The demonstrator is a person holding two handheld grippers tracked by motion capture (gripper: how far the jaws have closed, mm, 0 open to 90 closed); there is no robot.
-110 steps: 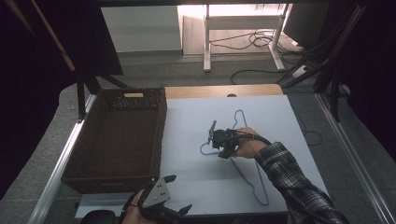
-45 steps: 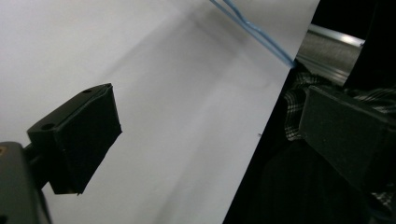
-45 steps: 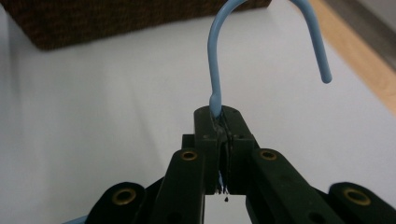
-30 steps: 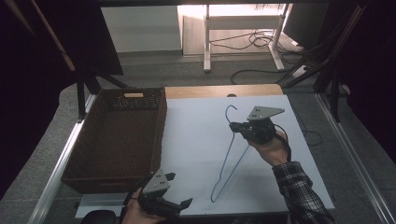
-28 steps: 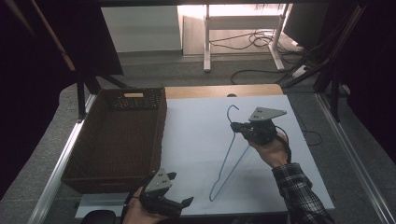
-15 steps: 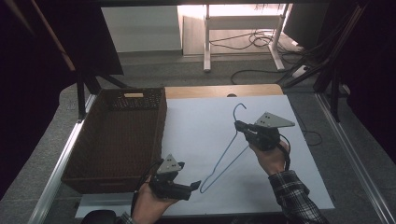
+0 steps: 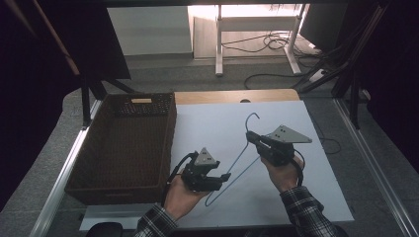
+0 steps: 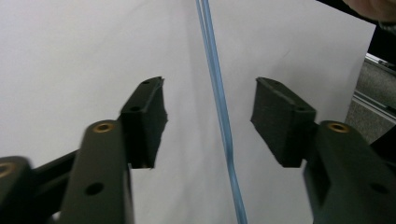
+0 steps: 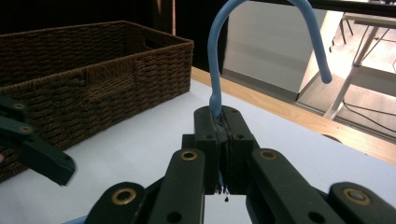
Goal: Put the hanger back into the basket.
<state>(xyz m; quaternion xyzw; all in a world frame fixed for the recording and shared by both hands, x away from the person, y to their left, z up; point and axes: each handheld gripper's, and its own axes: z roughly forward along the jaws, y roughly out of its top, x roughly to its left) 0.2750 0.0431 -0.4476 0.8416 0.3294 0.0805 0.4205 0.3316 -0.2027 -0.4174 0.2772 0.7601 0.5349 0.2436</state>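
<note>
A blue wire hanger (image 7: 237,157) hangs tilted over the white sheet (image 7: 316,190), hook up. My right gripper (image 7: 248,136) is shut on its neck just below the hook (image 9: 213,70), as the right gripper view (image 9: 223,123) shows. My left gripper (image 7: 225,177) stands open at the hanger's lower part. In the left gripper view the blue wire (image 8: 219,107) runs between the two spread pads (image 8: 149,121) of my left gripper (image 8: 210,116), touching neither.
A dark woven basket (image 7: 123,143) stands along the sheet's left side, seen also as the basket (image 9: 93,79) in the right gripper view. A wooden table edge (image 7: 232,96) lies behind the sheet. Metal rails (image 7: 375,177) flank the table.
My left gripper has moved up and right from the table's front edge to the hanger, its jaws now around the wire. The right gripper has lifted the hanger off the sheet and holds it.
</note>
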